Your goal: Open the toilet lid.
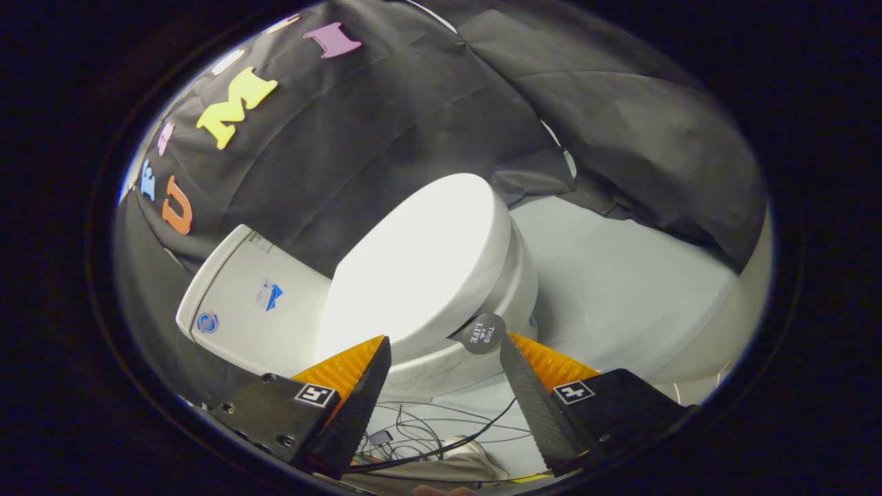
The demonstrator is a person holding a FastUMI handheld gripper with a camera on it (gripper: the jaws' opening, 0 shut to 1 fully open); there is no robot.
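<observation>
Toilet lid (420, 265) is down, closed flat on the seat, just ahead of and beyond the hand-held gripper (444, 348) fingertips; its near rim edge sits in the gap between them. Small round dark tab (484, 333) sticks out from under the lid rim, right at the tip of the right finger — contact or just beside, cannot tell. Tank (251, 303) is behind the lid, against the black cloth wall (386, 110). Bowl (510, 293) shows under the lid. Pale floor (620, 289) beyond. Loose cables (427, 434) lie on the floor below the fingers. Gripper fingers spread wide, holding nothing; left finger is close under the lid edge.
</observation>
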